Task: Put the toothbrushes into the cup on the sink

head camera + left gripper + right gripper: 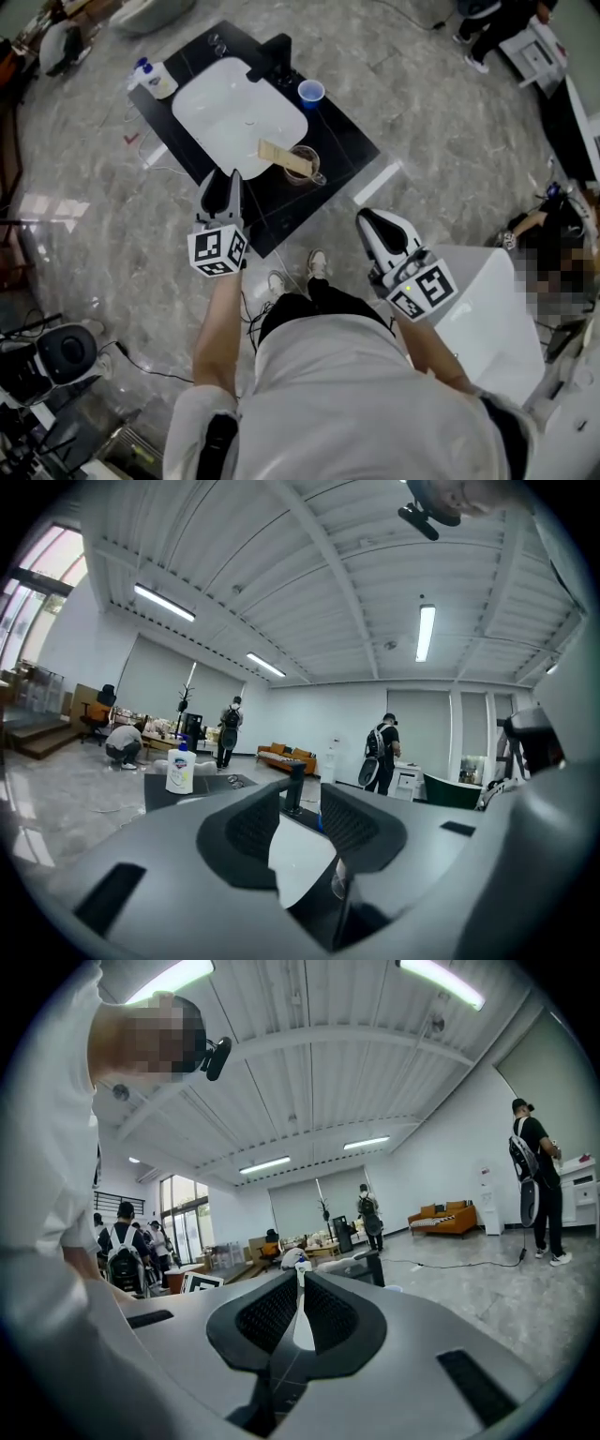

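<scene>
A black counter (347, 141) holds a white sink basin (234, 112). At its near right corner stands a clear glass cup (306, 171) with tan toothbrushes (284, 157) lying across its rim and sticking out to the left. My left gripper (223, 192) hovers over the counter's near edge, just left of the cup, and is open with nothing between its jaws (300, 803). My right gripper (384, 230) hangs off the counter over the floor, to the right of and nearer than the cup. Its jaws (302, 1288) are shut with nothing in them.
A blue cup (310, 92) and a black faucet (272, 56) stand at the back of the counter, and a soap bottle (150, 77) at its far left corner. A white tub (492, 309) sits at my right. Several people stand around the room.
</scene>
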